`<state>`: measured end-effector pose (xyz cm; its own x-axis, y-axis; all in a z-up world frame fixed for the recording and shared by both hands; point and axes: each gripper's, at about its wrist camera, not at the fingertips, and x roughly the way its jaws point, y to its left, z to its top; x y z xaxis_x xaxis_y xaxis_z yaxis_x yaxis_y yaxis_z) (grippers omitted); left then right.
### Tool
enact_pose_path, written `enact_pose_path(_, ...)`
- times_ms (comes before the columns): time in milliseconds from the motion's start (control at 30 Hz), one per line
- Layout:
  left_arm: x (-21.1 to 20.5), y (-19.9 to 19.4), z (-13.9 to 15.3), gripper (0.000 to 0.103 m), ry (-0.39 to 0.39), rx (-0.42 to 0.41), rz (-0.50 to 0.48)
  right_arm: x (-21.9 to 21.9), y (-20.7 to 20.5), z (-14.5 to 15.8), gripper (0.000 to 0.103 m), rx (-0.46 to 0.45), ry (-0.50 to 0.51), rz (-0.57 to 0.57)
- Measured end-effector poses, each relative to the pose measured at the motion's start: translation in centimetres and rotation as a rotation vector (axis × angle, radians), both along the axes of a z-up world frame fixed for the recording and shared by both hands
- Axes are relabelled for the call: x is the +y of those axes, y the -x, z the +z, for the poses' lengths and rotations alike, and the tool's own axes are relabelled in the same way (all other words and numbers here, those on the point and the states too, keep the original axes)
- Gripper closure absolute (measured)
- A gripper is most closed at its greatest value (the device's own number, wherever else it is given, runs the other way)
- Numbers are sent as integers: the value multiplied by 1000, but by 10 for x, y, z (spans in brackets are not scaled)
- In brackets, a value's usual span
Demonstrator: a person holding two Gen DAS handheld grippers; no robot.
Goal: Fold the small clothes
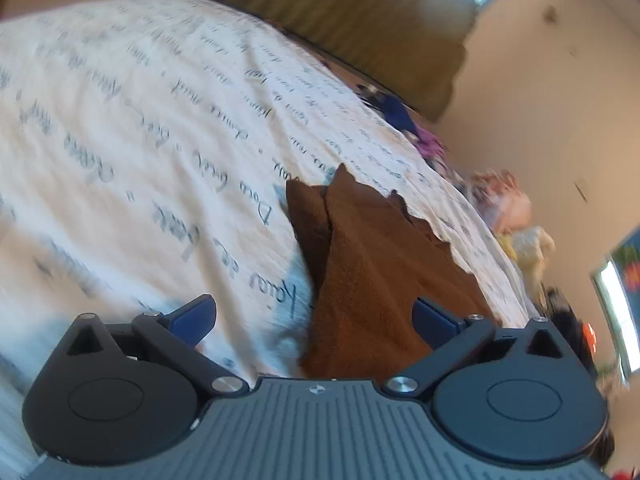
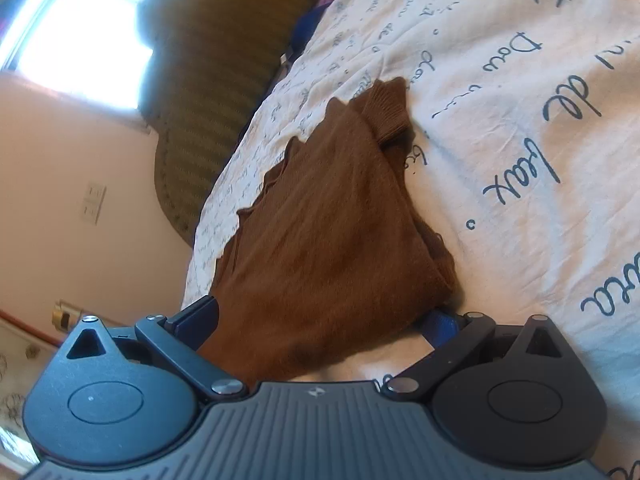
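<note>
The brown garment [image 2: 332, 216], at frame centre, is judged soft, light and limp; its ribbed edge suits gripping. Both the left tongs [image 1: 316, 320] and right tongs [image 2: 320, 322] are spread wide, nothing clamped.

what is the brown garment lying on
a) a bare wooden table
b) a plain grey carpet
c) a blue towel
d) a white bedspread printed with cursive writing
d: the brown garment is spread on a white bedspread covered in dark cursive script, seen in both wrist views.
</note>
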<state>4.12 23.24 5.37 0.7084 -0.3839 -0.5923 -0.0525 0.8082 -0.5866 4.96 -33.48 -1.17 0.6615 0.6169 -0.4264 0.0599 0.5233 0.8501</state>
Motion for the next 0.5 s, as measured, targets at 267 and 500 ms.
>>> enact_pose_path(267, 56, 13, -10, 1, 516, -29, 101, 3, 2, 1, 0, -4, 14, -23)
enact_pose_path(500, -13, 8, -52, 1, 626, 61, 71, 4, 8, 5, 0, 7, 17, -36)
